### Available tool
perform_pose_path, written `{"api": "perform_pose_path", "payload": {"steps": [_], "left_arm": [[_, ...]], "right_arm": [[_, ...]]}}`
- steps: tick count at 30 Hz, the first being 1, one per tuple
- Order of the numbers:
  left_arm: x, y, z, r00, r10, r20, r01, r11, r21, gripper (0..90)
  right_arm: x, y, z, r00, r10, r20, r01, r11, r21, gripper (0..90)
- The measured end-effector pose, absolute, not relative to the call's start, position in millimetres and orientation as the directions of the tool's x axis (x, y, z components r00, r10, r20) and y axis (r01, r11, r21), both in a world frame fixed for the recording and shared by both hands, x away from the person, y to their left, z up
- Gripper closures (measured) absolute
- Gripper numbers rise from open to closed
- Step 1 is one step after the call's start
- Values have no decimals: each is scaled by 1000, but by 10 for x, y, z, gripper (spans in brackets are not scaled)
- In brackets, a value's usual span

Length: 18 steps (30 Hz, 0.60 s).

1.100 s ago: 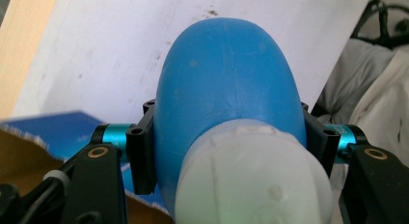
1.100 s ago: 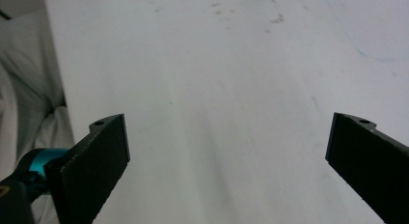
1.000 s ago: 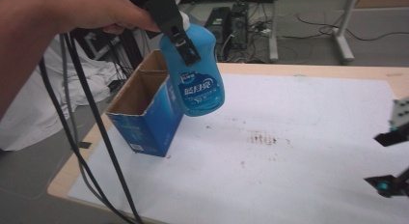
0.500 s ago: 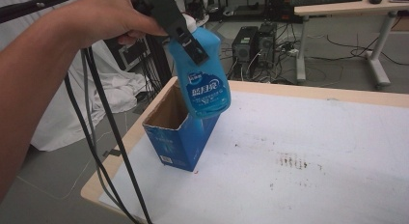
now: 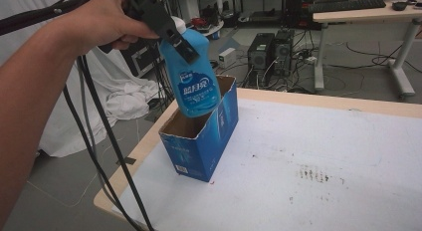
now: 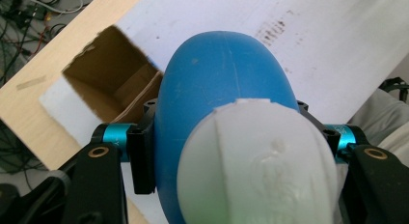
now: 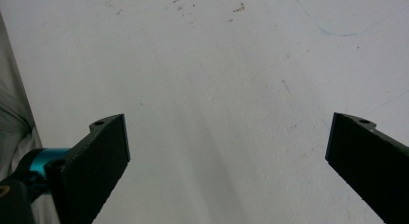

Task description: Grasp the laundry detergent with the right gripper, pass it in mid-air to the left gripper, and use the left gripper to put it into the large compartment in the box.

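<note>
1. The left gripper [image 5: 181,44] is clamped on the upper body of a blue plastic bottle with a white cap [image 5: 195,76], just under the cap, and carries it in the air at the table's far-left corner, at about 10 o'clock in the high view.

2. The bottle's long axis runs nearly upright, cap at 11 o'clock and base at 5 o'clock, so it hangs tilted slightly with the base leading downward.

3. Straight below stands a tall blue cardboard box with an open top [image 5: 201,141] on the white table [image 5: 318,141]; the bottle's base is level with the rim and overlaps the opening (whether it has crossed the rim I cannot tell).

4. In the left gripper view the bottle [image 6: 224,103] hides much of the box, and the brown inside of the box [image 6: 113,77] lies open toward 10 o'clock of the bottle, so the mouth seems offset that way from the base.

5. I judge the coming move turns on bringing the base over that opening, then lowering along the bottle's own axis.

6. The right gripper [image 7: 226,161] hangs with its jaws spread wide over bare table, holding nothing; the left hand does this work.
</note>
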State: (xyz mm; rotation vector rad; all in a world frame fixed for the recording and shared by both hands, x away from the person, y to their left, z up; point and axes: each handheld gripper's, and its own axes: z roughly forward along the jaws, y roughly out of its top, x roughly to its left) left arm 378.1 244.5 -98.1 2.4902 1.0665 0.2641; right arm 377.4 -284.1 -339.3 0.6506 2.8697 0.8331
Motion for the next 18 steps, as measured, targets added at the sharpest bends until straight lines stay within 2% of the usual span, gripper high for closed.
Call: {"api": "perform_pose_path", "payload": {"steps": [18], "left_arm": [[3978,2635,-1292,708,706,16,659,-668,347,380]], "right_arm": [[3801,-2814,-3442,-904,425,47,385,762,521,8]]}}
